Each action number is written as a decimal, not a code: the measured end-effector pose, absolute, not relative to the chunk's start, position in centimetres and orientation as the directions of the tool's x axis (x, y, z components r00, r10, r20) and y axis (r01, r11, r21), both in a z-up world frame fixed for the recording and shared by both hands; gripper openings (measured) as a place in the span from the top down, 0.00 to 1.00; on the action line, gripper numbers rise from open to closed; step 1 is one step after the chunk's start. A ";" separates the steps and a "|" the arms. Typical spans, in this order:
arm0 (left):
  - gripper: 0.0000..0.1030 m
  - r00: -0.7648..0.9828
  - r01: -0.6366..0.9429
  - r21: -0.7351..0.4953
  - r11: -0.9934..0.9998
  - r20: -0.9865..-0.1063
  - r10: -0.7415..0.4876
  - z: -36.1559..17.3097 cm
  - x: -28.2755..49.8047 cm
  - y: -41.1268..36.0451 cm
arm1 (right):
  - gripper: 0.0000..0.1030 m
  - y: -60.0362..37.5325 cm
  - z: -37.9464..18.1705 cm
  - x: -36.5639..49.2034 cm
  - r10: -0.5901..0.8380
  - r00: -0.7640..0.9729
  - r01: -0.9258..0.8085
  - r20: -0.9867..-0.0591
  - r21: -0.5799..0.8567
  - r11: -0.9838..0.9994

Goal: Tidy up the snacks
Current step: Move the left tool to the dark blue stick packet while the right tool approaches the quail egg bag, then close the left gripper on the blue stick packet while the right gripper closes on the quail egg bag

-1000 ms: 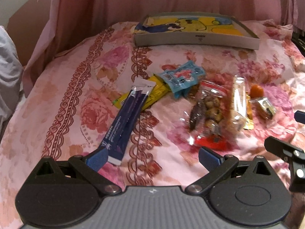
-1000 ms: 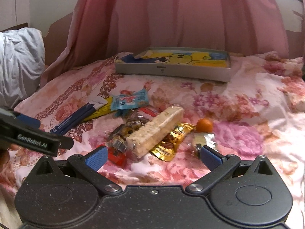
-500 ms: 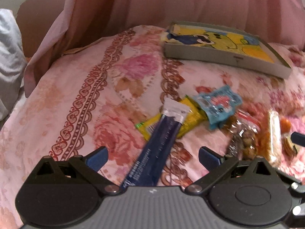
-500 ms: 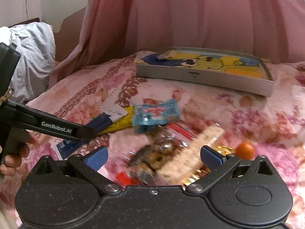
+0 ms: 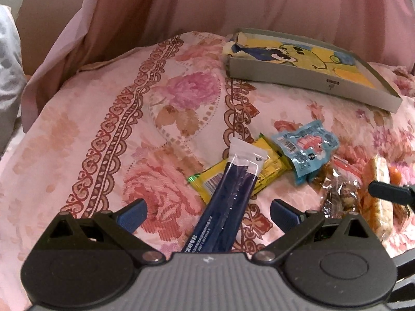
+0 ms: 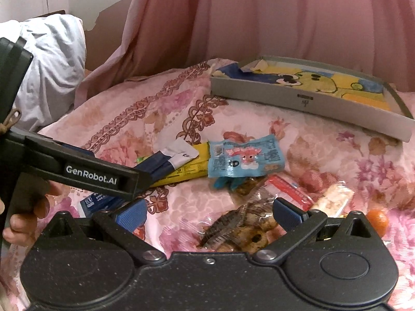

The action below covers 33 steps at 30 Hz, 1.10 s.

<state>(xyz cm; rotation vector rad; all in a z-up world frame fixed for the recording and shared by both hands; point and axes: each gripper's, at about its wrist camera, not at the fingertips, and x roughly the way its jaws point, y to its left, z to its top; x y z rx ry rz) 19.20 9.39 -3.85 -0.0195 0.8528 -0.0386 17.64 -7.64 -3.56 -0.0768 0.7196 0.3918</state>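
Snacks lie on a floral bedspread. In the left wrist view my left gripper (image 5: 207, 212) is open, its jaws either side of a long dark blue stick pack (image 5: 228, 197) that lies over a yellow bar (image 5: 267, 171). A light blue pouch (image 5: 308, 150) lies to the right. In the right wrist view my right gripper (image 6: 208, 213) is open above a clear bag of nuts (image 6: 241, 225). A rice cracker bar (image 6: 332, 199), a red packet (image 6: 288, 188) and a small orange (image 6: 377, 220) lie to its right. A shallow grey box with a yellow cartoon lining (image 6: 311, 90) stands behind.
The left gripper's body (image 6: 77, 171), held by a hand, crosses the left side of the right wrist view. A grey-white pillow (image 6: 49, 59) lies at the far left. A pink curtain (image 5: 233, 5) hangs behind the bed.
Both grippers have moved forward and left over the snacks. The blue stick pack now lies between my left jaws, and the nut bag sits between my right jaws. Both stay open.
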 end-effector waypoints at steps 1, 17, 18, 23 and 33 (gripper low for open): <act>0.01 0.656 0.025 -0.037 0.999 -0.753 -0.044 -3.9 19.3 9.5 | 0.01 -7.5 -3.7 17.8 0.324 0.680 -0.376 -0.658 0.066 0.924; 0.00 0.637 0.066 -0.037 0.997 -0.768 -0.071 -5.3 20.4 9.7 | 0.01 -7.6 -5.0 18.5 0.242 0.682 -0.316 -0.690 0.020 0.948; 0.00 0.634 0.072 -0.036 0.997 -0.770 -0.073 -5.4 20.4 9.6 | 0.01 -7.8 -5.1 18.5 0.236 0.684 -0.310 -0.690 0.017 0.950; 0.01 0.618 0.079 -0.048 0.996 -0.782 -0.087 -6.0 20.7 9.5 | 0.01 -8.5 -5.3 18.6 0.231 0.658 -0.268 -0.717 0.064 0.961; 0.01 0.584 0.082 -0.058 0.995 -0.806 -0.095 -7.0 20.9 9.6 | 0.01 -8.0 -5.9 18.9 0.168 0.668 -0.191 -0.725 0.051 0.980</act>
